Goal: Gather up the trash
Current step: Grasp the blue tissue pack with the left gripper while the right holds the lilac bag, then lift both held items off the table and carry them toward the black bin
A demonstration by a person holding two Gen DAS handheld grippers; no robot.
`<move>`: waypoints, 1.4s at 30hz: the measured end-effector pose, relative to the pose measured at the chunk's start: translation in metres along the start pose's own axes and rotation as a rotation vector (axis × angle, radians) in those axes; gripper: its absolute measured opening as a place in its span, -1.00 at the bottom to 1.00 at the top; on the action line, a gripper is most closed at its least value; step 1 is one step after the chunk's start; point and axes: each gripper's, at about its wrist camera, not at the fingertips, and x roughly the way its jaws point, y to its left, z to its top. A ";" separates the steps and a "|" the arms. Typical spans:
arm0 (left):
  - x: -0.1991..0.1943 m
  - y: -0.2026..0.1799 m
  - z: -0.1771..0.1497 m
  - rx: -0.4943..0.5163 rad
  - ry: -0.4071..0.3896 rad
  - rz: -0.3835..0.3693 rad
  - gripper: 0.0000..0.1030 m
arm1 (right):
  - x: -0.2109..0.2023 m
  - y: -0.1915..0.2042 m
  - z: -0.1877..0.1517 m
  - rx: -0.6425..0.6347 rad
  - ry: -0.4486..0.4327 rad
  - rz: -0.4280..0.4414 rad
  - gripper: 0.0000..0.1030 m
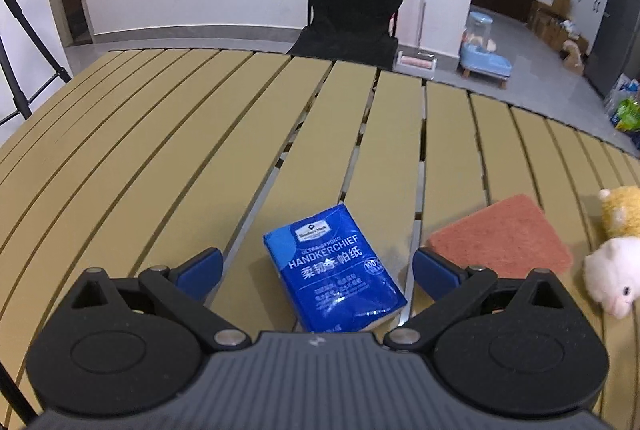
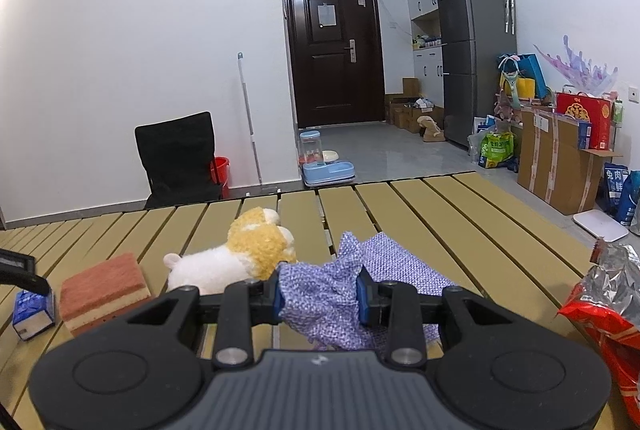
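Note:
A blue handkerchief pack lies on the slatted table between the wide-apart fingers of my left gripper, which stands open just above it without touching. The same pack shows at the far left of the right wrist view, with part of the left gripper above it. My right gripper is shut on a bunched blue-and-white patterned cloth, whose loose end spreads on the table behind it. A torn red and silver snack wrapper lies at the right edge.
A pink scouring sponge lies right of the pack. A white and yellow plush toy rests beside it. A black chair stands past the table's far edge. Boxes and bags line the right wall.

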 end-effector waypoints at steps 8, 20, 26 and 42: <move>0.011 -0.007 -0.004 0.012 0.036 0.018 0.16 | 0.001 0.005 0.000 -0.014 -0.002 0.015 -0.39; -0.021 -0.001 -0.016 0.037 -0.012 0.009 0.03 | -0.021 0.014 0.003 -0.026 -0.006 0.038 -0.39; -0.053 0.001 -0.025 0.068 -0.055 -0.009 0.03 | -0.044 0.019 0.006 -0.027 -0.009 0.050 -0.39; -0.152 0.016 -0.067 0.130 -0.155 -0.065 0.03 | -0.122 0.028 -0.005 -0.022 -0.005 0.087 -0.39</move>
